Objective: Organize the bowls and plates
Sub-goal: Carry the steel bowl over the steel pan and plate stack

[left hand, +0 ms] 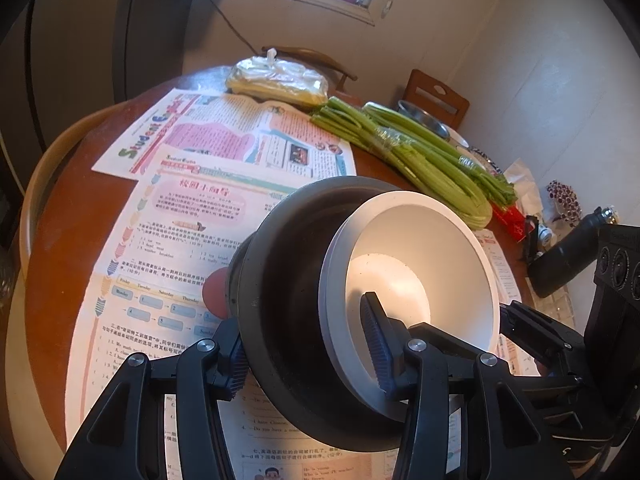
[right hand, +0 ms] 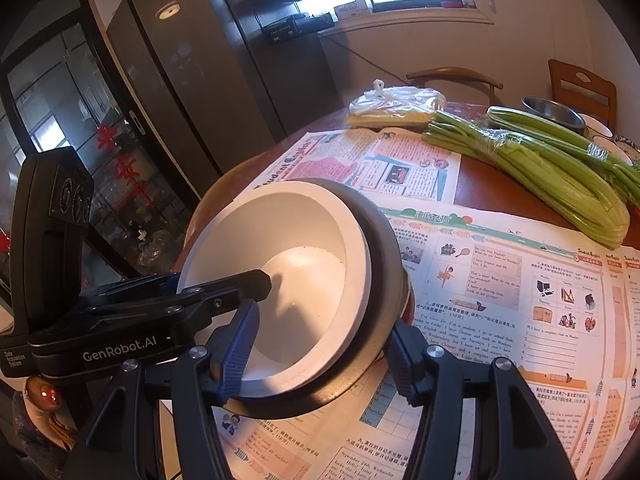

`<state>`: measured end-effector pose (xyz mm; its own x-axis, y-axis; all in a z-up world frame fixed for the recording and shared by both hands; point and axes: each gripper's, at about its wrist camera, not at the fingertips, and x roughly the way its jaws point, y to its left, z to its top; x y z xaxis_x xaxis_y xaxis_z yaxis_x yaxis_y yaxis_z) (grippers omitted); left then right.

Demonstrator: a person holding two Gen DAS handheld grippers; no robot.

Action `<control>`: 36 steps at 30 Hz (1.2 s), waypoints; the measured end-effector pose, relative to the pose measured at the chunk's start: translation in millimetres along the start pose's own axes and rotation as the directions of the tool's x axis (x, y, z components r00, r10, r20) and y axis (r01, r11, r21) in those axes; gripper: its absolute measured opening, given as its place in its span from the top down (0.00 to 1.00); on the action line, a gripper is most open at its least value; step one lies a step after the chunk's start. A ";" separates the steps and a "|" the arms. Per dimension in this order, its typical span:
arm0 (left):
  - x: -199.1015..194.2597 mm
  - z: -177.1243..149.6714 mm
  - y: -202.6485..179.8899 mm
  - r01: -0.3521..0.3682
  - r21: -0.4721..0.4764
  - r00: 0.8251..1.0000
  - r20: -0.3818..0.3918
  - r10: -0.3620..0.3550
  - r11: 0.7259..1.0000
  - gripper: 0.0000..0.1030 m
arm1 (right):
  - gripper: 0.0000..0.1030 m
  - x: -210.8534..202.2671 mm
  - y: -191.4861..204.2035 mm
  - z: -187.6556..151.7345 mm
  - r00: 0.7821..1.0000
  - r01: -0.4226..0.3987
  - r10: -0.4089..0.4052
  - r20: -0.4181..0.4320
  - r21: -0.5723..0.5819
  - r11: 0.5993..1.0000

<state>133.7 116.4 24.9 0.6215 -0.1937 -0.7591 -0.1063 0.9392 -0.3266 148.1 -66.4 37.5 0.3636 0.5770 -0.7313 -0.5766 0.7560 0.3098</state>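
Left gripper [left hand: 308, 344]: we clamp both nested walls, one finger inside the white bowl [left hand: 416, 272], one outside the black bowl [left hand: 288, 280].
Right gripper [right hand: 324, 348]: we pinch the opposite rims likewise.
Stack: tilted, carried between both claws above the newspaper [right hand: 500, 280].
Nearer hand: neither; each holds one side.

The left gripper [left hand: 308, 344] and the right gripper [right hand: 324, 356] both angle downward and clamp the nested bowls [left hand: 360, 308] from opposite sides. Each has one finger inside the white bowl and the other finger against the dark bowl's outer wall.
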 end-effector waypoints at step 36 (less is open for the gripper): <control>39.0 0.7 17.4 -0.049 -0.010 0.996 -0.069 0.048 0.999 0.51 | 0.42 38.8 -12.0 -5.1 0.997 0.003 -0.001 -0.074 0.028 1.000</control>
<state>156.6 125.4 -10.0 0.5610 -0.1674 -0.8107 -0.1439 0.9447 -0.2947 165.4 -54.7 2.2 0.3090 0.5519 -0.7746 -0.5547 0.7661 0.3246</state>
